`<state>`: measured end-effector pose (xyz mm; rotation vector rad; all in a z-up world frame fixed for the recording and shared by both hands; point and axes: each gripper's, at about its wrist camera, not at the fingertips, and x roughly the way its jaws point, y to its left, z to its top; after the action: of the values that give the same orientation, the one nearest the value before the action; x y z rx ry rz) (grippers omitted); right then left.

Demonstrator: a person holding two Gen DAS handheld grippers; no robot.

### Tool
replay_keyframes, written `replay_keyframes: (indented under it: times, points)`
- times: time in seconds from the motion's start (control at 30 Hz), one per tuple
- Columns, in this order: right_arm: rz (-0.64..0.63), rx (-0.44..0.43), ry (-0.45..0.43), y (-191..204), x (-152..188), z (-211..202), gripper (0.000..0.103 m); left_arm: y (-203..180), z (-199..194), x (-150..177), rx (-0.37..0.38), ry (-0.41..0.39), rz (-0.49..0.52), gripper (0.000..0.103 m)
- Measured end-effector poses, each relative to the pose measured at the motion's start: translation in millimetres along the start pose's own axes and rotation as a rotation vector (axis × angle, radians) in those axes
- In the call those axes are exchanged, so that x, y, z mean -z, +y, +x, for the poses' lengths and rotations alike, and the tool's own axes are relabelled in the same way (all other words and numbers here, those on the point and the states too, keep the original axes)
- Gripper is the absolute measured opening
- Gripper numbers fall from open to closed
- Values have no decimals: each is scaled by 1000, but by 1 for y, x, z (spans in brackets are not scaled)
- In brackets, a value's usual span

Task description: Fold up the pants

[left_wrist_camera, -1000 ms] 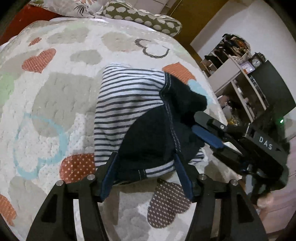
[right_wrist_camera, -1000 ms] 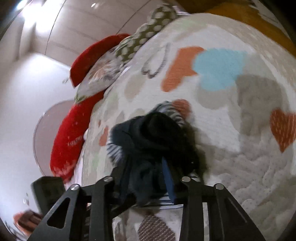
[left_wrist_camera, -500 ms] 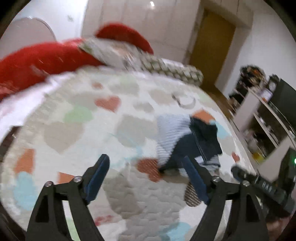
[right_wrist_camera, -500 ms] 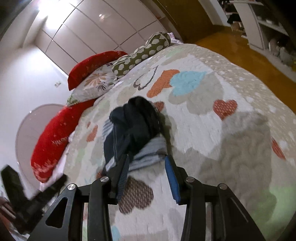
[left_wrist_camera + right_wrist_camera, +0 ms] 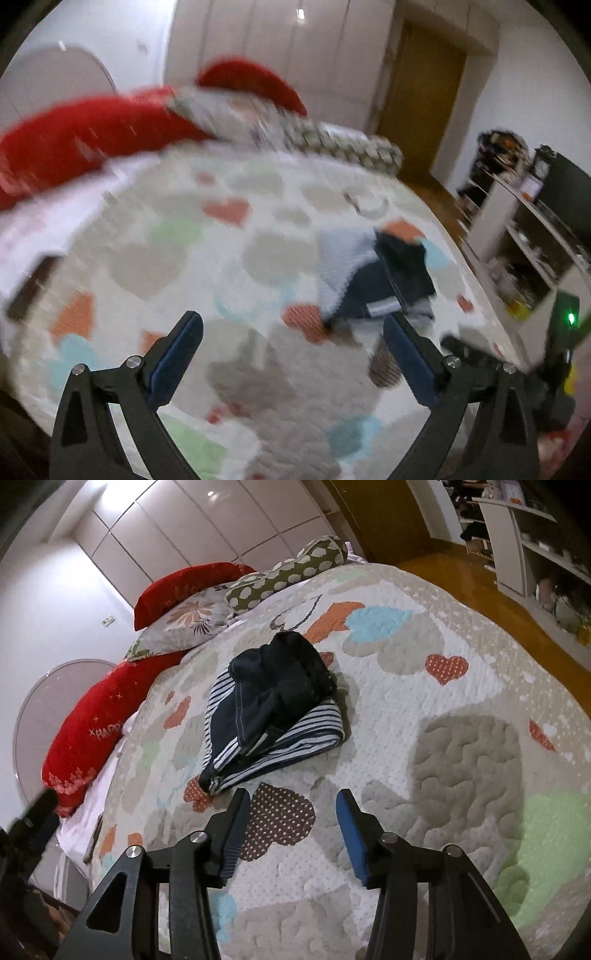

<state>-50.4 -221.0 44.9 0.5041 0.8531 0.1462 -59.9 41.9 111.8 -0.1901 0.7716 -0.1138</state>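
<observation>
The pants (image 5: pixel 269 705), navy with blue-and-white striped panels, lie folded in a compact bundle on the heart-patterned quilt (image 5: pixel 461 753). In the blurred left wrist view the pants (image 5: pixel 373 280) sit right of centre, beyond the fingertips. My left gripper (image 5: pixel 291 328) hangs above the quilt (image 5: pixel 177 258) with its jaws wide and still opening, nothing between them. My right gripper (image 5: pixel 291 805) is pulled back from the bundle, jaws opening, only quilt showing between the blue pads. The right gripper's black body (image 5: pixel 524 373) shows at the left view's right edge.
Red, floral and dotted pillows (image 5: pixel 184 602) line the bed's far end. A wooden floor (image 5: pixel 480 579) and white shelving (image 5: pixel 524 539) with clutter lie past the bed's right side. A door (image 5: pixel 417 99) and white wardrobes stand behind the bed.
Both grippers let go of the pants and drew back and up from the bundle, jaws spreading. The bundle stays folded on the quilt, smaller in both views.
</observation>
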Motion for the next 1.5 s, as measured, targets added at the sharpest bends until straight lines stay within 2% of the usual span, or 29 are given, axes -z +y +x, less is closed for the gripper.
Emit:
replay_keyframes:
  times: [0.1, 0.23, 0.3, 0.4, 0.57, 0.6, 0.63, 0.67, 0.7, 0.77, 0.93, 1.03, 1.07, 1.1, 1.13, 1.2, 1.33, 1.4, 1.5]
  points:
    - [55, 2, -6, -15, -15, 8, 59, 4, 35, 4, 43, 110, -33, 98]
    - [77, 11, -4, -34, -52, 32, 62, 2, 73, 9, 44, 189, -53, 98]
    - [80, 1, 16, -38, -69, 47, 63, -1, 89, 5, 92, 223, -67, 98]
    - [115, -35, 56, -45, -87, 71, 64, -11, 112, -7, 119, 250, -51, 98]
    - [133, -100, 124, -41, -97, 101, 63, -31, 148, -18, 166, 292, -25, 98]
    - [121, -110, 147, -37, -99, 107, 56, -33, 153, -18, 180, 303, -24, 95]
    - [112, -124, 161, -35, -101, 112, 48, -36, 158, -17, 191, 317, -23, 81]
    - [102, -131, 180, -32, -103, 116, 44, -40, 163, -16, 190, 335, -17, 73]
    - [98, -133, 185, -30, -105, 118, 38, -43, 164, -16, 177, 340, -5, 69]
    - [101, -170, 188, -26, -109, 115, 31, -46, 158, -20, 164, 313, 17, 66]
    - [112, -243, 134, -18, -119, 101, 29, -54, 148, -41, 117, 251, 82, 66]
    - [87, -184, 118, -20, -116, 106, 30, -55, 147, -43, 53, 231, 130, 67]
    - [68, -133, 120, -21, -113, 110, 36, -54, 146, -42, 43, 236, 129, 67]
    - [43, -67, 122, -22, -109, 114, 42, -52, 144, -40, 42, 241, 124, 67]
    - [36, -48, 117, -23, -107, 115, 44, -49, 142, -37, 45, 243, 121, 68]
    - [48, -56, 97, -27, -105, 106, 44, -45, 134, -32, 39, 235, 115, 73]
    - [-19, -21, -37, -10, -105, 65, 44, -24, 115, -21, -13, 193, 59, 75]
    - [-56, -54, -42, 7, -111, 58, 44, -11, 111, -16, -28, 191, 12, 75]
    - [-98, -145, 27, 38, -122, 73, 44, 8, 106, -5, -42, 212, -55, 75]
